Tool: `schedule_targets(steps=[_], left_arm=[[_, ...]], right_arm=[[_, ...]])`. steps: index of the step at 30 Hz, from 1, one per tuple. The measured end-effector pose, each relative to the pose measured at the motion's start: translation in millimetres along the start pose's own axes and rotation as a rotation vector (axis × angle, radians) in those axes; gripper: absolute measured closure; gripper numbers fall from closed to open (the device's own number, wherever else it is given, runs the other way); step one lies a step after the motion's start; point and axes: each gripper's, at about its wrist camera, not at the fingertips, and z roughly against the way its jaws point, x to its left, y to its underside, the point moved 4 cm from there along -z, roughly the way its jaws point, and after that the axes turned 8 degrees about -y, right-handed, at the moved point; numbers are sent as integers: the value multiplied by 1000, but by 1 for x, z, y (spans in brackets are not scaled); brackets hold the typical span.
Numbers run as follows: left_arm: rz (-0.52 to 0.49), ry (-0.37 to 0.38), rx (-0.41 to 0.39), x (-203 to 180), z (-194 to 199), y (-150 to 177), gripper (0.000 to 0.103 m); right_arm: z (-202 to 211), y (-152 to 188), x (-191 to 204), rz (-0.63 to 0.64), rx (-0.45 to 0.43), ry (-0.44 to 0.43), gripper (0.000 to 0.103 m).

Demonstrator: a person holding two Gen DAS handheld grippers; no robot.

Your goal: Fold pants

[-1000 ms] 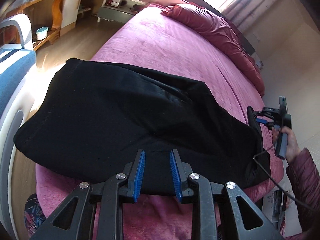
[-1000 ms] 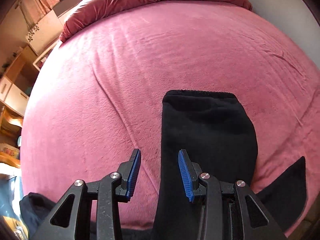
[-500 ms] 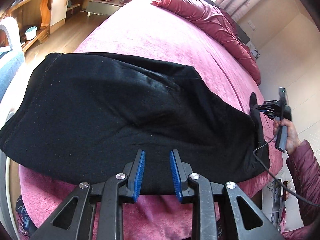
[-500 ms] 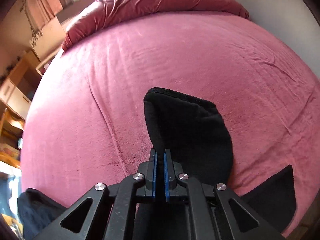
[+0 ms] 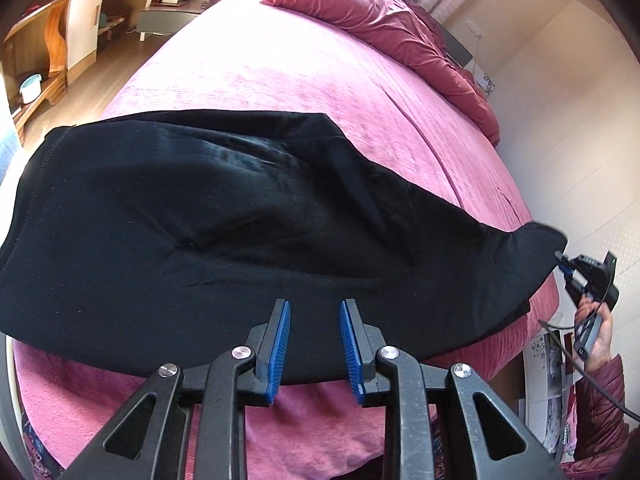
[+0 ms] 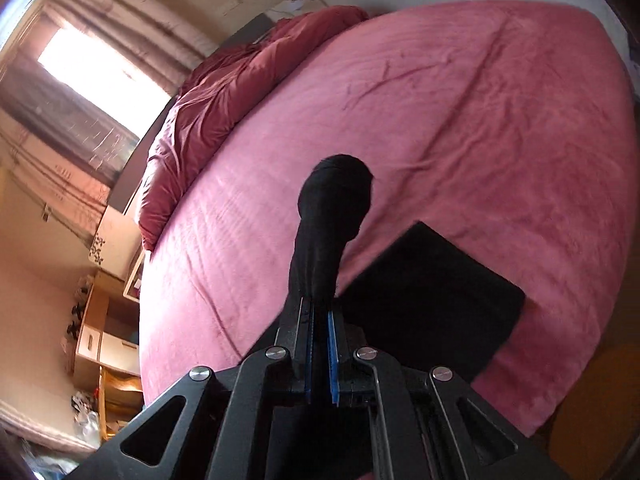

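Observation:
Black pants [image 5: 224,224] lie across the near end of a pink bed [image 5: 304,68], waistband at the left, legs running right. My left gripper [image 5: 314,312] is open, its blue pads just above the pants' near edge, holding nothing. My right gripper [image 6: 320,312] is shut on the end of one pant leg [image 6: 332,208], which stands lifted off the bed. It also shows in the left wrist view [image 5: 562,262], gripping the raised leg end at the far right. The other leg [image 6: 432,296] lies flat on the bed.
A dark red duvet [image 5: 384,20] is bunched at the head of the bed. A bedside table [image 5: 168,12] and wooden shelves [image 5: 52,40] stand on the left floor. A wall [image 5: 580,120] runs close along the bed's right side.
My right gripper closed on the pant leg end and has lifted it off the bed. My left gripper stayed open and moved closer over the pants.

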Motion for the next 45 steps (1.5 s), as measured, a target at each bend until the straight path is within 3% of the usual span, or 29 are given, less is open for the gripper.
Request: schedule_targets(steps=[6,12,16,18,21,23,25,29,31,32,36,43,44,45], left_arm=[[-22,-7,20,-14,-4,3,77],[-35,-14,34,-22,-9,6,77],[-46,-17,41,-26,-13,7,77],[-50,-18,42,-27,-14,7,77],[-51,-16,44,-28,-18,6,77],[-53,-17,48,-28,-20,6,77],[-52,-18,49,-28,-22,5,77],[-55,-20,46,-29,-21,6,77],[-58,-17,41,-30,-20,6,77],[-59,-15,41,-30,-20,6,77],[-57,-18,54,-30,-23,7,76],[-57,-23,59,-31,-24,8,76],[-58,-23,60,-31,-25,8,76],[-58,-22,60,-32,-25,8,76]], right_arm=[[-3,29,-66,-134,13,41,97],[-3,36,-81,-151,38,56,96],[-1,27,-78,-160,28,49,91],[0,19,-78,-161,13,66,79],[0,9,-83,-176,1,84,75],[1,5,-84,-175,-1,96,78],[2,2,-82,-163,1,99,95],[17,-1,-79,-121,-23,111,97],[18,-2,-87,-125,-16,147,97],[16,-1,-93,-133,-5,161,102],[11,5,-119,-168,29,242,103],[40,17,-122,-239,-34,64,98],[41,18,-121,-247,-38,39,88],[43,20,-120,-256,-43,10,61]])
